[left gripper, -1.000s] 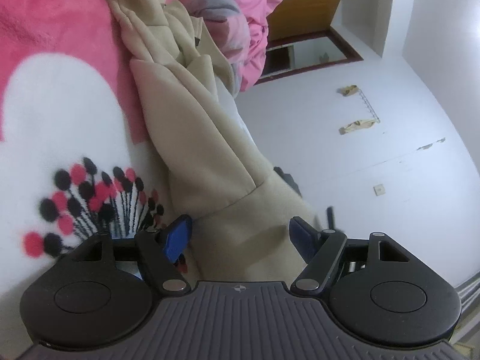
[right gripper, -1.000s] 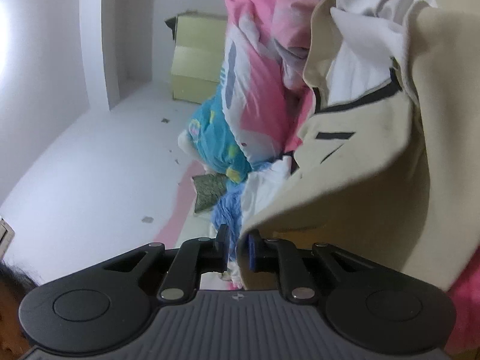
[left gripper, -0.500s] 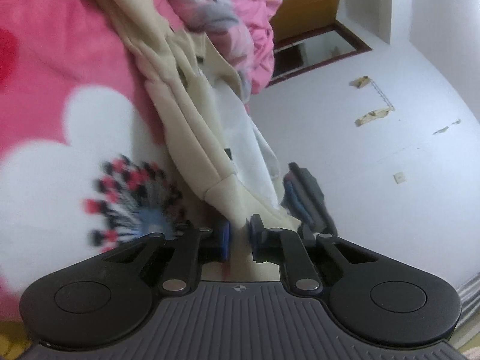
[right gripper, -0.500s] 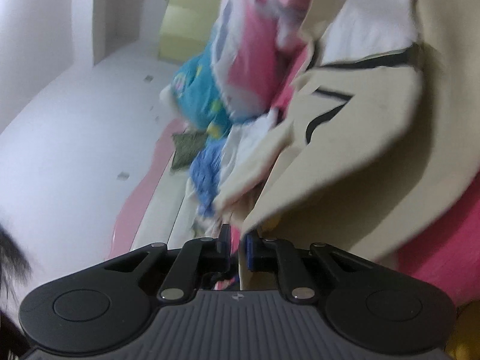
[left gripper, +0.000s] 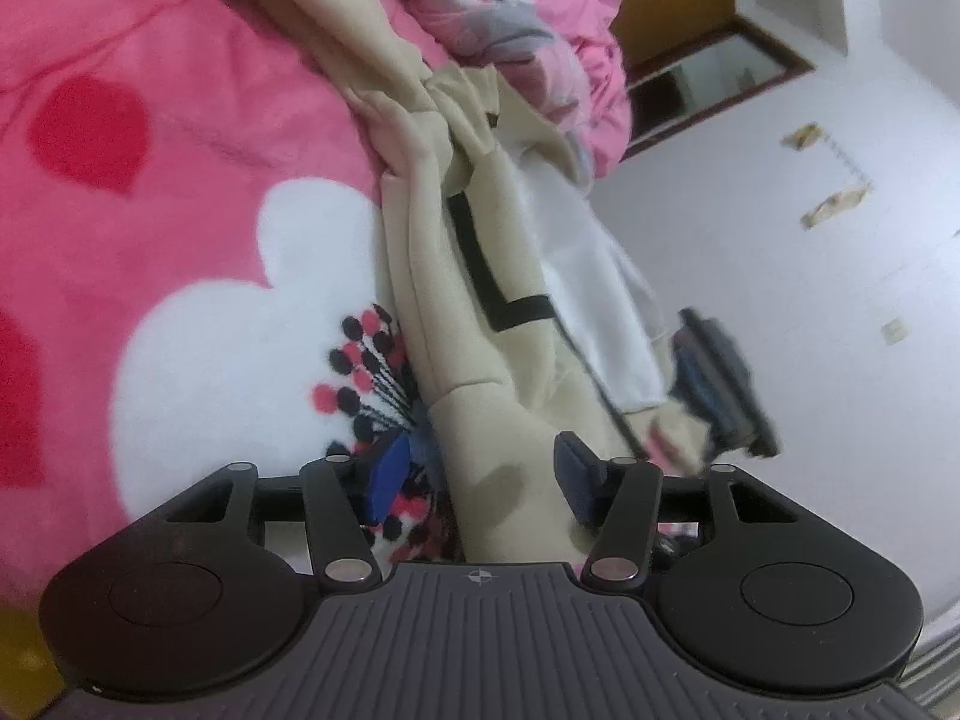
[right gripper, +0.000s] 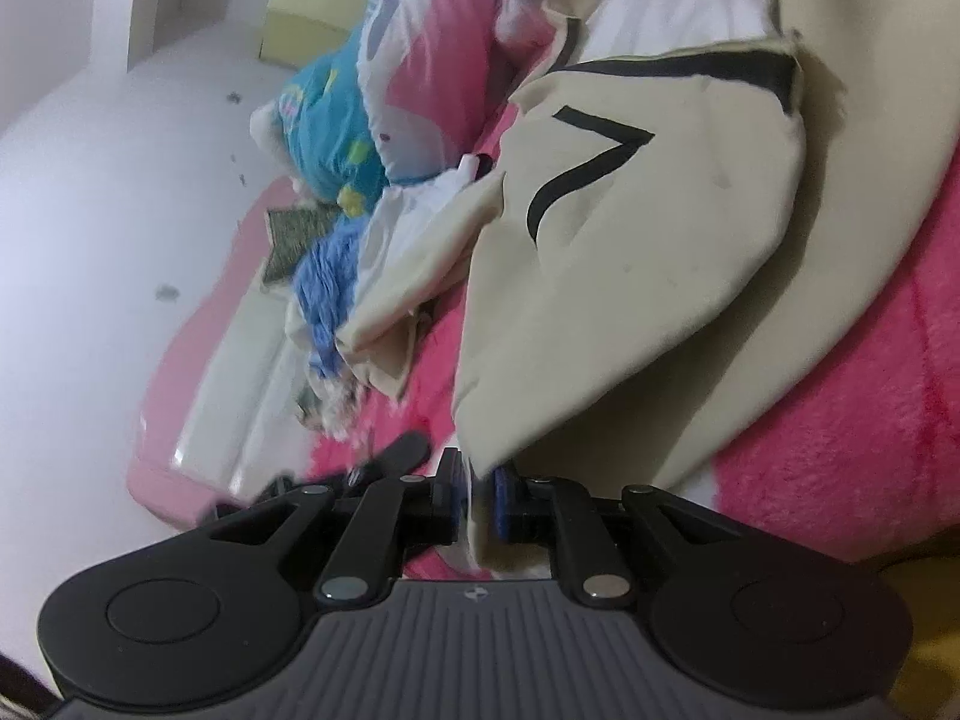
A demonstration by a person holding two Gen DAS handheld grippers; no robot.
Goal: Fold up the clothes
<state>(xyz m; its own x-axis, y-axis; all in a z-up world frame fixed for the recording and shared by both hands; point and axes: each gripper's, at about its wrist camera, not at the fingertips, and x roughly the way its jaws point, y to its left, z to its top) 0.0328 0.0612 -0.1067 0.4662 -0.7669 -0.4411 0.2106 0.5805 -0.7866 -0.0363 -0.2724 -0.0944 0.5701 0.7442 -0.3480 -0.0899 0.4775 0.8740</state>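
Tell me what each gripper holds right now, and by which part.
The right gripper pinches the beige garment by a bottom edge. The left gripper is open around its sleeve end, holding nothing.

Home bedroom: pink fleece blanket covers a bed, rumpled bedding at 12 o'clock, plush toy at 11.
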